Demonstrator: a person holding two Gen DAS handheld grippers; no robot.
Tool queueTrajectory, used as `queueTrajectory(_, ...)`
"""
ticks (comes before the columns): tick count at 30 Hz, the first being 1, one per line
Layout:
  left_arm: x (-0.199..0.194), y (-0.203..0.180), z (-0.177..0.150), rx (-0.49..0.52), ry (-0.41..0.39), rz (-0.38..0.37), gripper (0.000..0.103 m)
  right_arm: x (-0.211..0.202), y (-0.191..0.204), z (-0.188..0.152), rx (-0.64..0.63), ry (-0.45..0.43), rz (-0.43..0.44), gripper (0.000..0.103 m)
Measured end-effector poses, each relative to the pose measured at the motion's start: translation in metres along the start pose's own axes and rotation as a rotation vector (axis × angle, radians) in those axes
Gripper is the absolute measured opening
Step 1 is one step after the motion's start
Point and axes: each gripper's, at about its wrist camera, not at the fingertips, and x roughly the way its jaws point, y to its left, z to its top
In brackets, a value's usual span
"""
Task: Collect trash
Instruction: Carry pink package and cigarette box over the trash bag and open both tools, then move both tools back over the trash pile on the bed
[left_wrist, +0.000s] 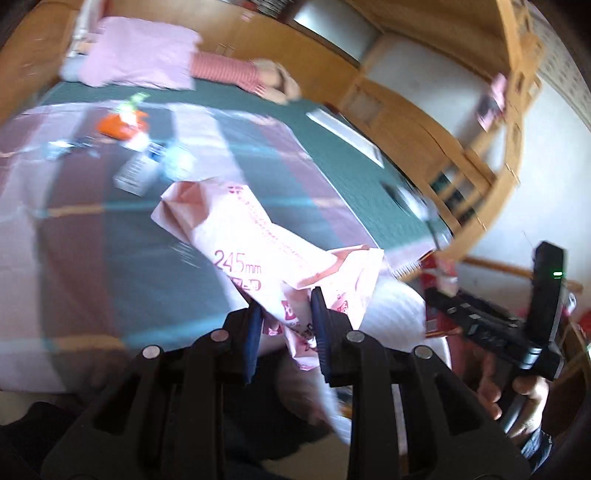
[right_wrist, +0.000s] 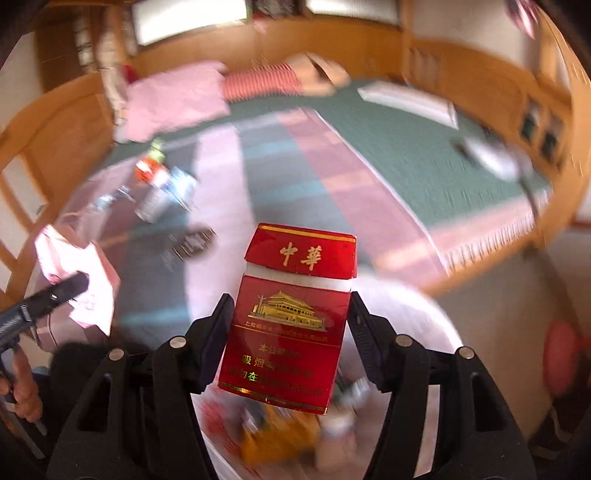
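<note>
Carrying two pieces of trash off the bed at once: the left gripper (left_wrist: 286, 314) has its blue fingers (left_wrist: 320, 325) pinched close together on the lower corner of a crumpled pink wrapper (left_wrist: 255, 240), which sticks out ahead of the jaws over the near edge of the bed (left_wrist: 351, 155); the right gripper (right_wrist: 291, 325) has its fingers clamped from both sides on a red cigarette pack (right_wrist: 291, 321), held upright with its flip lid slightly raised. Item, destination: a white-lined bin (right_wrist: 424, 317) sits below the right gripper, just off the near edge of the bed, with coloured scraps blurred inside; the pack hangs above its opening, and the wrapper also shows white lining under it in the left view. Item, remaining trash: a small cluster (left_wrist: 136, 147) of an orange scrap, a silvery packet and clear plastic lies toward the far left part of the patchwork cover, well apart from both grippers. Item, other: pink pillow (left_wrist: 140, 51) and a striped sleeve (left_wrist: 225, 72) at the head of the bed, not trash. Handling note, as judgement: the step in hand is the drop into the bin. Both pictures are smeared with motion, so it would pay to settle each gripper squarely over the opening before letting go. The wrapper is light and held only by a corner; it may drift or catch the rim, so it is best lowered well inside first. The pack is stiff and should fall straight. Releasing one hand at a time keeps the grippers from colliding over the bin.
</note>
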Motion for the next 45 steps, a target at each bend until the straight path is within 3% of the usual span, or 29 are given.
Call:
queueTrajectory(3,0.016,-0.037,-0.018,0.058,0.047,-0.026,0.026,0.023,-0.039,-0.030,0.094,0.156,0.035,0.073)
queueTrajectory(5,0.026,-0.060,-0.029,0.113,0.069,-0.044,0.026,0.024,-0.054,-0.037,0.143,0.161,0.032,0.079)
queueTrajectory(9,0.049,-0.100,-0.046,0.213,0.118,-0.077,0.026,-0.009,-0.087,-0.029,0.279,0.007,-0.008,0.083)
queueTrajectory(12,0.071,-0.126,-0.060,0.305,0.177,-0.142,0.029,-0.037,-0.100,-0.025,0.347,-0.113,-0.014,0.086)
queueTrajectory(14,0.080,-0.137,-0.067,0.344,0.191,-0.162,0.037,-0.047,-0.105,-0.022,0.365,-0.153,-0.001,0.087)
queueTrajectory(16,0.087,-0.141,-0.071,0.371,0.192,-0.148,0.067,-0.051,-0.107,-0.021,0.379,-0.177,0.022,0.088)
queueTrajectory(18,0.083,-0.139,-0.066,0.384,0.170,-0.144,0.074,-0.050,-0.108,-0.017,0.386,-0.192,0.043,0.088)
queueTrajectory(20,0.067,-0.128,-0.053,0.388,0.098,-0.107,0.082,-0.048,-0.104,-0.013,0.385,-0.201,0.051,0.088)
queueTrajectory(24,0.029,-0.084,-0.014,0.313,-0.043,-0.003,0.089,-0.032,-0.083,0.005,0.352,-0.168,0.065,0.088)
queueTrajectory(27,-0.006,-0.027,0.022,0.179,-0.162,0.079,0.093,-0.019,-0.061,0.018,0.308,-0.144,0.089,0.088)
queueTrajectory(30,-0.029,0.025,0.047,0.082,-0.220,0.174,0.096,0.000,-0.024,0.036,0.266,-0.110,0.146,0.088)
queueTrajectory(37,-0.064,0.178,0.083,-0.138,-0.308,0.521,0.097,0.052,0.075,0.090,0.177,-0.007,0.261,0.088)
queueTrajectory(42,-0.075,0.278,0.076,-0.356,-0.269,0.623,0.097,0.108,0.162,0.133,0.129,0.037,0.332,0.088)
queueTrajectory(45,-0.073,0.307,0.063,-0.478,-0.192,0.683,0.097,0.144,0.211,0.155,0.118,0.071,0.372,0.088)
